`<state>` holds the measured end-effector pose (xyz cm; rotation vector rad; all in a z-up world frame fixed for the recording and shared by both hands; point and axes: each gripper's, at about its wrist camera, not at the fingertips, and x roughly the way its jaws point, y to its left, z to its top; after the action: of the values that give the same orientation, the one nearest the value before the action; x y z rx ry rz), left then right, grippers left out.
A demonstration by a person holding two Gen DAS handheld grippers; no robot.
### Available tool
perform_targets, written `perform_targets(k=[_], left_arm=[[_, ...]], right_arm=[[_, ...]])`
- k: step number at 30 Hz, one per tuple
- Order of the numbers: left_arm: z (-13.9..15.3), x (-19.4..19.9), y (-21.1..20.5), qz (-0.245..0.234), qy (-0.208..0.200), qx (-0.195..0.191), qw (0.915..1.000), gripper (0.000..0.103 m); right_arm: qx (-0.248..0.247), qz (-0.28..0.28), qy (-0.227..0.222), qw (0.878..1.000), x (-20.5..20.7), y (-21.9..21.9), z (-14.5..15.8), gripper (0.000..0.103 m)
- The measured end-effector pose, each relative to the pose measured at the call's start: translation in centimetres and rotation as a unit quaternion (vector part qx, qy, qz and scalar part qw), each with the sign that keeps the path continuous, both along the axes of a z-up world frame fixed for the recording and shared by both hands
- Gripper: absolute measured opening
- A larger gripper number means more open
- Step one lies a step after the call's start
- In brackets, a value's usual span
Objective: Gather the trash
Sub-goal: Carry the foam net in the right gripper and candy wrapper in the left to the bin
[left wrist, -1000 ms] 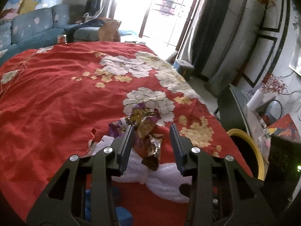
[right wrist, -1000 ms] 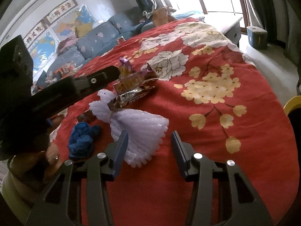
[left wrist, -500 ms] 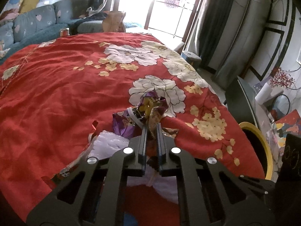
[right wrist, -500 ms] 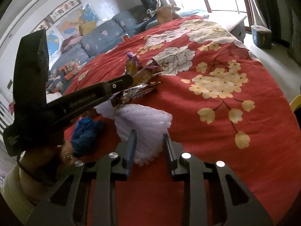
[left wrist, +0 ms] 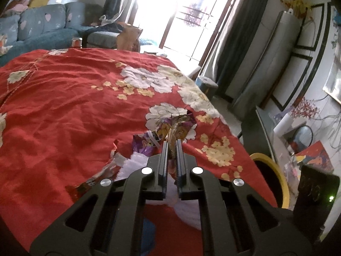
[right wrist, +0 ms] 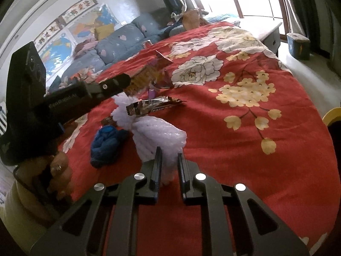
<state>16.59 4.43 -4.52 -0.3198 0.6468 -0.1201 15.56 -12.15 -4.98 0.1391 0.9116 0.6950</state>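
Note:
My left gripper (left wrist: 172,144) is shut on a crumpled gold and purple snack wrapper (left wrist: 177,128) and holds it above the red flowered tablecloth (left wrist: 64,106). In the right wrist view that wrapper (right wrist: 149,74) hangs from the left gripper's tip (right wrist: 125,82), off the cloth. My right gripper (right wrist: 169,155) is shut on the near end of a white foam net sleeve (right wrist: 157,132). A dark candy bar wrapper (right wrist: 153,105) lies across the foam's far end. A blue crumpled rag (right wrist: 106,143) lies left of the foam.
A yellow-rimmed bin (left wrist: 275,177) stands off the table's right edge; it also shows in the right wrist view (right wrist: 332,115). A purple wrapper (left wrist: 142,145) and a small brown wrapper (right wrist: 108,120) lie on the cloth. A sofa (left wrist: 42,29) stands beyond the table.
Both grippers closed: the left on the snack wrapper, then lifting it off the cloth; the right on the white foam sleeve.

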Motion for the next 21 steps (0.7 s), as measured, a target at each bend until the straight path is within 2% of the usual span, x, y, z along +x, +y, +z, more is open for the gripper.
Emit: perform_targets(k=[10,21], left_arm=[[2.3,-2.0,0.6,0.001,-0.031,-0.018,0.9994,0.003],[5.0,-3.6,-0.1,-0.014,-0.065,-0.029,0.9974,0.002]], right_arm=[[0.014,0.008,-0.013,1.000,-2.1,-1.5,1.9,0.014],[0.030,-0.020,-0.038,0.999,-2.6,-4.1,4.7,0.013]])
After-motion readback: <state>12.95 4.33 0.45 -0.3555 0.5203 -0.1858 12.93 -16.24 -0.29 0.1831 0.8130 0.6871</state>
